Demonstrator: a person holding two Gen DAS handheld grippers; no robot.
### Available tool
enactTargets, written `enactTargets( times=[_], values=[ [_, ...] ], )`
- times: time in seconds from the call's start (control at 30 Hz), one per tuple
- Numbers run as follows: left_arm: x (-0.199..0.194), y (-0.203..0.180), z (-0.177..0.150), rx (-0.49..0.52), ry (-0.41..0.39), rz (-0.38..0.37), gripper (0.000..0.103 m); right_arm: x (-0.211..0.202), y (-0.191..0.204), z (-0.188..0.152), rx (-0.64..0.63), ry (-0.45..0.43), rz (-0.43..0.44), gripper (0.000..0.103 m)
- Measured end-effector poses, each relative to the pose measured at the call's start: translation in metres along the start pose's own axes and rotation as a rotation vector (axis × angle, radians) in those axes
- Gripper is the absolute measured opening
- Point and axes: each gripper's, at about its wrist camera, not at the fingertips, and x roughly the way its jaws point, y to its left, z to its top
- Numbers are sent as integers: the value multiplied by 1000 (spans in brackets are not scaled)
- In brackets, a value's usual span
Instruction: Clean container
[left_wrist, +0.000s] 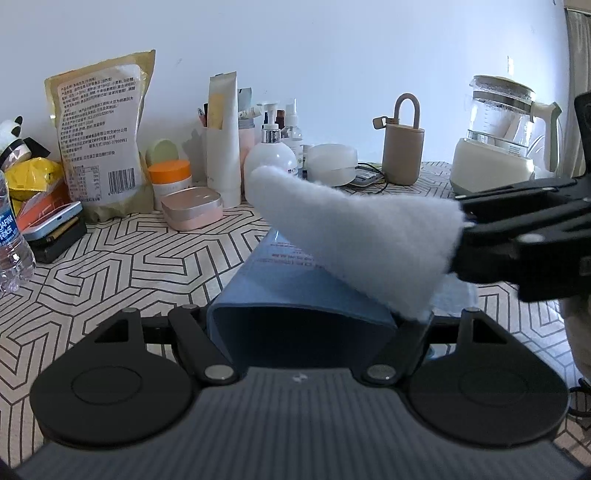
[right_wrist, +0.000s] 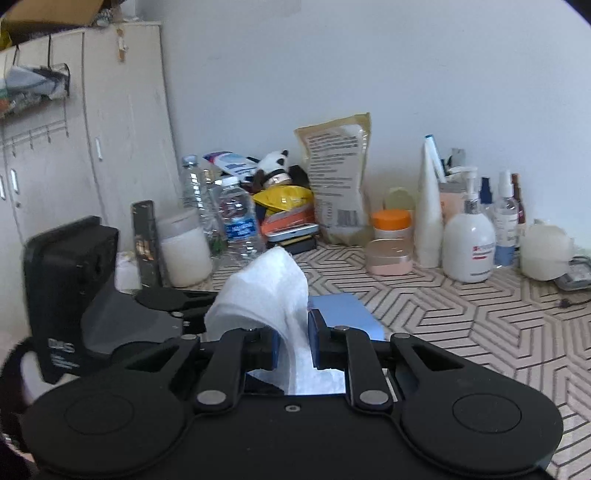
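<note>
White cloth (left_wrist: 354, 236) at frame centre, clamped in right gripper (right_wrist: 293, 347), draped over blue container (left_wrist: 295, 295) gripped by left gripper (left_wrist: 303, 332); wiping apparently under way, unfinished.

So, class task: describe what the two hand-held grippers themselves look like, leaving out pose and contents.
Both are matte black: the left gripper and right gripper each have two round discs, flat linkage arms with silver rivets and triangular cut-outs. The left's body is ribbed grey. Blue pads line the right's fingers.
</note>
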Motion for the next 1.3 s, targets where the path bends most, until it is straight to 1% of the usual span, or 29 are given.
enactTargets(
  times=[0.03,0.1,0.2,0.3,0.43,0.53,0.63,0.7,0.83,0.87,0.93,1.0,1.07,1.13,1.17,1.23,1.3],
  values=[
    [0,0,0,2,0,1,74,-1,-1,0,9,1,23,21],
    [0,-1,0,2,2,1,74,-2,-2,0,10,2,41,21],
    [2,0,0,-2,11,0,74,0,-3,1,9,5,39,21],
    [2,-1,0,4,12,3,74,3,-1,1,-13,9,-8,21],
    [1,-3,0,12,12,7,74,3,-6,1,-21,13,-115,21],
    [1,-3,-1,13,11,5,74,3,-10,0,-15,17,-148,21],
    [1,-3,-1,21,11,2,74,3,-10,1,-28,19,-156,21],
    [1,-5,-1,30,10,6,74,4,-9,2,-29,19,-133,22],
    [2,-5,-1,29,18,6,74,5,0,1,-45,18,-45,24],
    [3,-4,-1,24,24,3,74,4,1,1,-37,20,-18,26],
    [3,-2,0,14,29,-1,74,3,2,1,-27,24,28,26],
    [3,-3,0,17,28,0,74,3,3,0,-31,26,46,26],
    [4,-3,0,22,28,3,74,3,4,0,-39,29,25,25],
    [4,-2,0,21,29,2,74,4,4,0,-66,33,-68,25],
    [4,-2,0,20,29,2,74,4,2,1,-71,33,-101,25],
    [5,-1,0,19,30,2,74,2,-8,1,-19,35,-112,25],
    [5,-1,0,18,30,2,74,1,-12,0,-5,36,-141,25]
  ],
)
